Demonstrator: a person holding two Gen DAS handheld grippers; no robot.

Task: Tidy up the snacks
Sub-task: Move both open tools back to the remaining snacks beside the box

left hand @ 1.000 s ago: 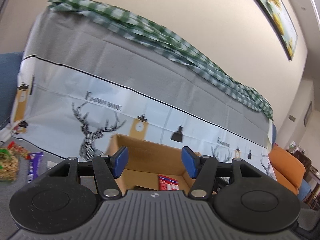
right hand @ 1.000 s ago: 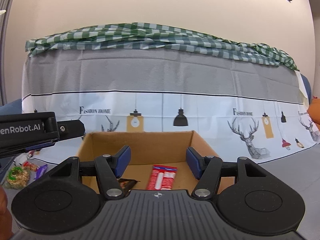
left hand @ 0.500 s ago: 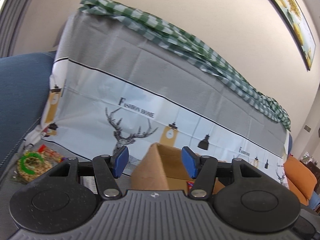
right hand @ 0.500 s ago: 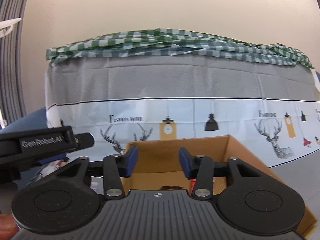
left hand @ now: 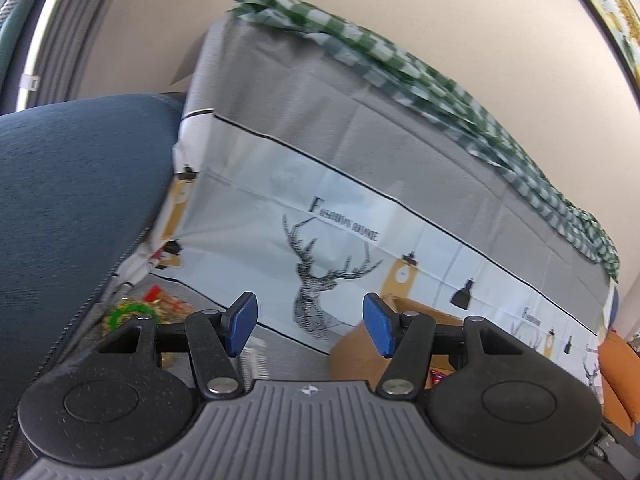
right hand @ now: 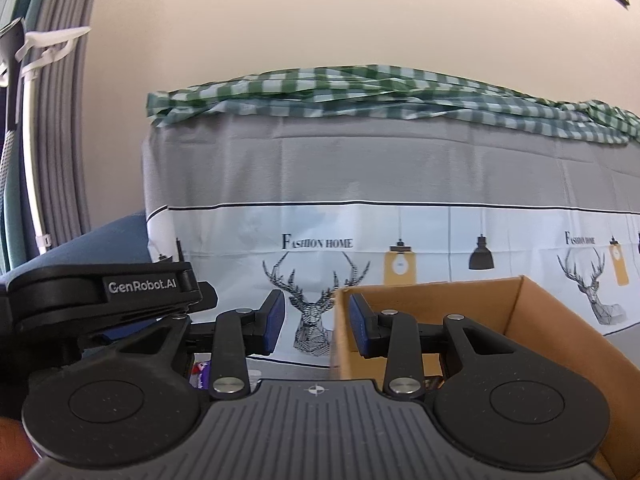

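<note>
Both views swung left since earlier; cardboard box [right hand: 520, 320] now sits right
Left gripper [left hand: 310, 330] jaws apart, empty; right gripper [right hand: 316, 328] closing, nothing between; snack bag [left hand: 132, 314] at left

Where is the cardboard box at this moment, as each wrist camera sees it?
In the right wrist view the cardboard box stands lower right, before the deer-print cloth. In the left wrist view it peeks out lower right, behind the left gripper.

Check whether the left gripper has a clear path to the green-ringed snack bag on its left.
Probably yes: the left gripper is open and empty, and nothing stands between it and the snack bag.
</note>
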